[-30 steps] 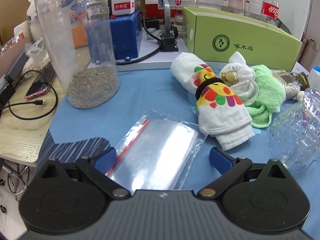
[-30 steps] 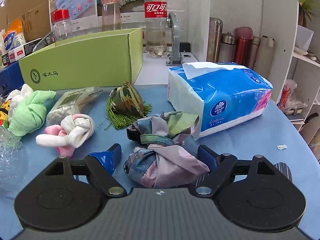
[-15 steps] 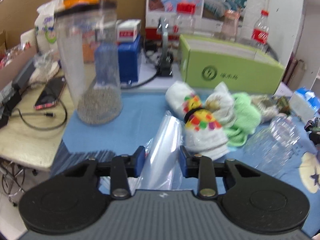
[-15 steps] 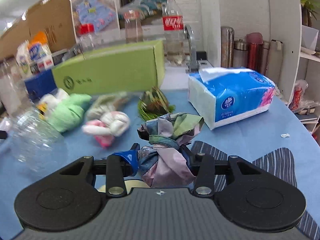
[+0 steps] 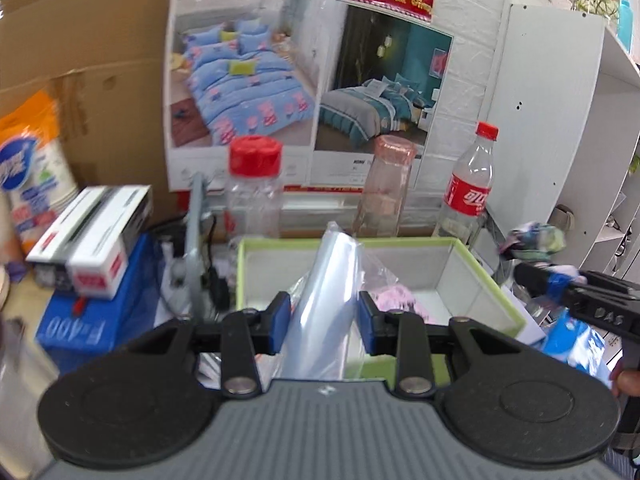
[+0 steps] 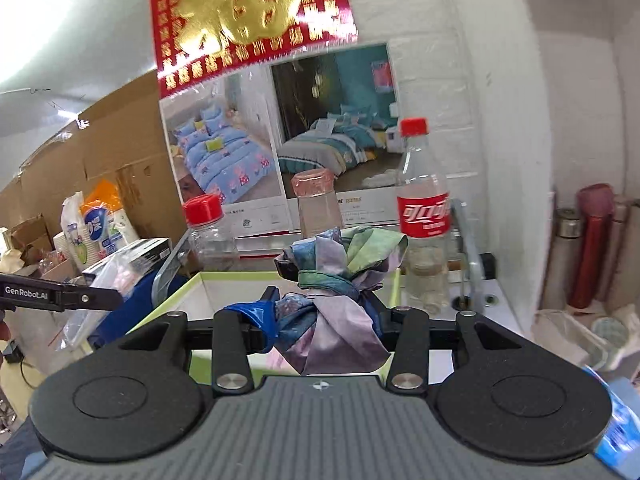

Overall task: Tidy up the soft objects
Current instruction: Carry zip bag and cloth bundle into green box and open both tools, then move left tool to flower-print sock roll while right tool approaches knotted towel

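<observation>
Left wrist view: a bedding poster [image 5: 304,80] hangs behind bottles and an open green box [image 5: 476,276]. The left tool [image 5: 320,320] is clamped on a clear plastic bag [image 5: 320,304] above the box.

Right wrist view: the same poster [image 6: 280,132] behind; the right tool [image 6: 324,322] is clamped on a knotted cloth bundle [image 6: 336,312] over the green box [image 6: 236,276].

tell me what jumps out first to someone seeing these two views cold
Each gripper is clamped on something soft above the open green box: the left gripper holds a clear plastic bag, the right gripper a knotted patterned cloth bundle. Behind, a red-and-gold banner hangs over bedding posters on the wall.
</observation>
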A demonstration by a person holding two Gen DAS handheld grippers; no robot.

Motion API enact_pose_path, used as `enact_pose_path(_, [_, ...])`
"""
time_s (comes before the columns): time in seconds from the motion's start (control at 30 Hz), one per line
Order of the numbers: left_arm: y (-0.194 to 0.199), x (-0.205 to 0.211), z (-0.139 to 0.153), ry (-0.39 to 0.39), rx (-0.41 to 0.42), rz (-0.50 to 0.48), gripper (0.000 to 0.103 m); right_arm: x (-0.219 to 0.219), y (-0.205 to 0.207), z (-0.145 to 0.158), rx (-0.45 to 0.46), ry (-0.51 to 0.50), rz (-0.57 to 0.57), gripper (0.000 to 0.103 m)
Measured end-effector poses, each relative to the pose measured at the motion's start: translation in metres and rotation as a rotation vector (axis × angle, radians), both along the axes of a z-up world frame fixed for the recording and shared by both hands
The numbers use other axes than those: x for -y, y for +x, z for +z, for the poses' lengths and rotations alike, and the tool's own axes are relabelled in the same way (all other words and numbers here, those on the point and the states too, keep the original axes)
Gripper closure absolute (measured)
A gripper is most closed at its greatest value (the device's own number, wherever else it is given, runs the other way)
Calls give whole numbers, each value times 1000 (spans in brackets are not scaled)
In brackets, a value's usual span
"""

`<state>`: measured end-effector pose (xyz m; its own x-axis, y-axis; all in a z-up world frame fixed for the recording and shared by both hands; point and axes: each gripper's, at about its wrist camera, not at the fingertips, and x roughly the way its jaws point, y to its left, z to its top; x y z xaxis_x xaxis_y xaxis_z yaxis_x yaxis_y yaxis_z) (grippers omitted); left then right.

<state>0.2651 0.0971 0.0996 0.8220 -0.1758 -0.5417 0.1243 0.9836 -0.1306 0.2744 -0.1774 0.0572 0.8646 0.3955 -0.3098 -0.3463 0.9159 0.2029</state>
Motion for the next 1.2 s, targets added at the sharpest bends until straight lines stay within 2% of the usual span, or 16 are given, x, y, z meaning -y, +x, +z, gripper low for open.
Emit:
enact_pose_path(0.1, [29,9,-5,30,-12,11,70,-15,34,-4,-38,-7,28,74])
enact_pose_path(0.13, [37,10,-7,32,-20,16,70,-21,42,-7,-43,-11,39,71])
enact_pose_path(0.17, [43,10,-10,34,-29,21,59,-25,49,-10,-48,-9,46,68])
enact_pose_path(0.2, [48,10,-13,35,-34,32,29,-28,56,-13,-60,-2,50,67])
enact_pose_path(0.23, [50,8,-16,30,-30,48,23,-31,62,-15,-83,1,42,66])
enact_pose_path(0.3, [53,5,-20,21,-30,53,24,-39,71,-17,-121,-25,27,63])
enact_pose_path(0.47, [52,-1,-26,29,-43,74,24,-45,65,-13,-72,-34,17,57])
enact_pose_path(0.6, [30,-5,-29,33,-37,74,24,-43,50,-10,-51,-39,12,52])
enact_pose_path(0.8, [-28,-12,-40,72,-18,90,24,-38,-7,-20,-36,-101,3,47])
enact_pose_path(1.0, [-83,-17,-63,137,-52,145,24,-25,-67,-50,-96,-73,-19,45])
enact_pose_path(1.13, [-105,-24,-74,111,-96,156,23,-19,-100,-72,-143,-91,-53,44])
enact_pose_path(1.2, [-114,-26,-79,130,-107,167,23,-16,-117,-82,-169,-113,-59,43])
